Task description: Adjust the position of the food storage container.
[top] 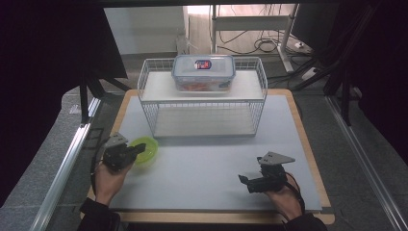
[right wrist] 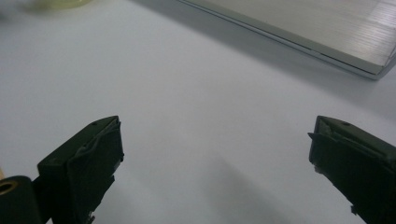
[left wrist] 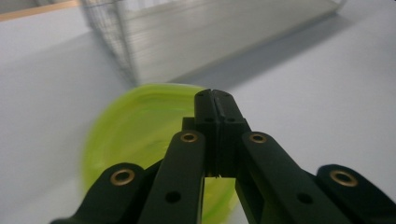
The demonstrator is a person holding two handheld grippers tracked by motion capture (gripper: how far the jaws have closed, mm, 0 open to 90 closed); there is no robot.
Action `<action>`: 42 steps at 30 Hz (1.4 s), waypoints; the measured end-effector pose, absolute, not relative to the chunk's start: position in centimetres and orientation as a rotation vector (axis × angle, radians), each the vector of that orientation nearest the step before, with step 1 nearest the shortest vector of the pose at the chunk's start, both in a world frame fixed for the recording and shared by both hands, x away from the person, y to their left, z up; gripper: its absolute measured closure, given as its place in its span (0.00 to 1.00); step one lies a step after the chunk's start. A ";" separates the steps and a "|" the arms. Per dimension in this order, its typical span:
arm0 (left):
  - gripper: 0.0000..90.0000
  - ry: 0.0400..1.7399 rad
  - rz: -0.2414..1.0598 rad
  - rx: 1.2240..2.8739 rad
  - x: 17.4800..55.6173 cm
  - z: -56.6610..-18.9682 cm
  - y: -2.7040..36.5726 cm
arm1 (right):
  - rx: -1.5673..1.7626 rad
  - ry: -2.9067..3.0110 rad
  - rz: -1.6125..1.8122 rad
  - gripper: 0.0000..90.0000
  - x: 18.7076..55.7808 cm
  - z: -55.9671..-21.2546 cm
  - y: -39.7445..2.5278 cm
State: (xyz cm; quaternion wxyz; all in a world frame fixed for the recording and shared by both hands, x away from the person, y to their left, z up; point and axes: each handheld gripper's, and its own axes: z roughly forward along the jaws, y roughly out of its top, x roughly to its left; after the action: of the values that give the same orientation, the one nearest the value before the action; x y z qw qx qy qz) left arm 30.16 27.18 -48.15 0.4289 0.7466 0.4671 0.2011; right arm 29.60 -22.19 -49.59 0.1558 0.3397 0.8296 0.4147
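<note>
Nearest: right gripper [top: 244,181] low over the front right of the table [top: 216,168], jaws spread wide with only bare surface between them in the right gripper view [right wrist: 215,154]. It holds nothing and sits well apart from everything else.

Left gripper [top: 139,148] at front left, jaws pressed together. Tips are over the near rim of the green bowl [top: 146,149]. In the left gripper view [left wrist: 215,100] the closed tips sit at the bowl's [left wrist: 140,126] edge; I can't tell if a sliver of rim is pinched or if they're just touching it.

Handling, my read: the bowl looks like thin translucent plastic, so light, a bit flexible at the rim, smooth and likely to skate on this table if nudged. Not fragile. Best grip is across the rim wall, one jaw inside and one outside, at the near edge. A pinch from above on the lip could flip it.

Behind it: white wire rack [top: 202,103], two levels, standing mid-table. Lower shelf looks bare. On the top shelf sits a clear lidded container [top: 203,72] with a red label and something orange-red inside; contents unclear. It looks rigid and heavier than the bowl; it would want two grippers on the short ends.

Count: 1 bowl, 1 rack, 1 container, 2 grippers.
</note>
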 end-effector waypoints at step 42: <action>1.00 1.265 0.438 1.930 33.3 -51.0 25.4 | 0.967 2.421 1.124 0.05 29.8 -50.2 -21.8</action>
State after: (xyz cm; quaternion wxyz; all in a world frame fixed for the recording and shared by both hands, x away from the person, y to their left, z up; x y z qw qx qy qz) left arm 33.30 25.40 -50.99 0.3862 0.7580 0.4967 0.1720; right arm 29.75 -21.77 -50.22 0.1508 0.3366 0.8430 0.3915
